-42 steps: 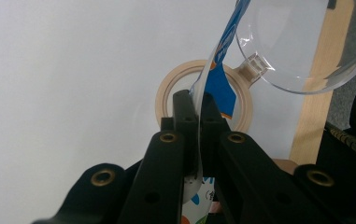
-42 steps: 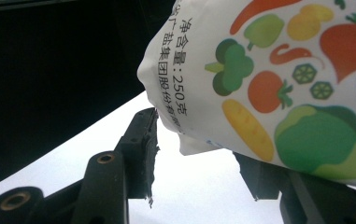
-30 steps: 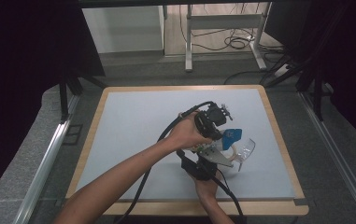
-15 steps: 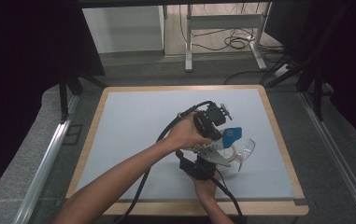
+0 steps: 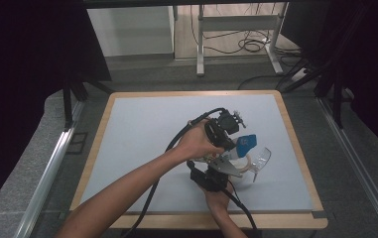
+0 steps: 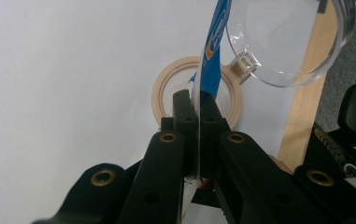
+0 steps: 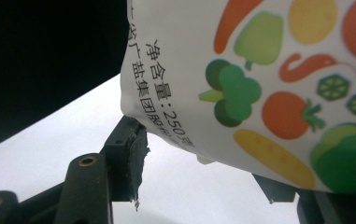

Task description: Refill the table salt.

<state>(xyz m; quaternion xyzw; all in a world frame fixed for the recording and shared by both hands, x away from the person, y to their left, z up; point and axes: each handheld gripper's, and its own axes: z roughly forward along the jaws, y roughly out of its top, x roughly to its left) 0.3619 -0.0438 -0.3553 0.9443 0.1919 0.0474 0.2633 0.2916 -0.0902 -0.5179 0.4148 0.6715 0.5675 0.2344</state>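
A person's right gripper (image 5: 221, 174), jaws part open, cradles the printed pouch (image 7: 269, 79) from below, while the left gripper (image 6: 198, 109) pinches its blue top edge shut above the open jar (image 6: 196, 95); pouring looks underway, lid (image 6: 288, 42) lying beyond.

Looking down and forward from high above the table (image 5: 142, 148). Riding close behind each gripper, facing along its jaws. Shared by both close views: the pouch (image 6: 211, 70) just ahead.

The packet (image 7: 259, 93) runs off the right gripper view's top and right edges.
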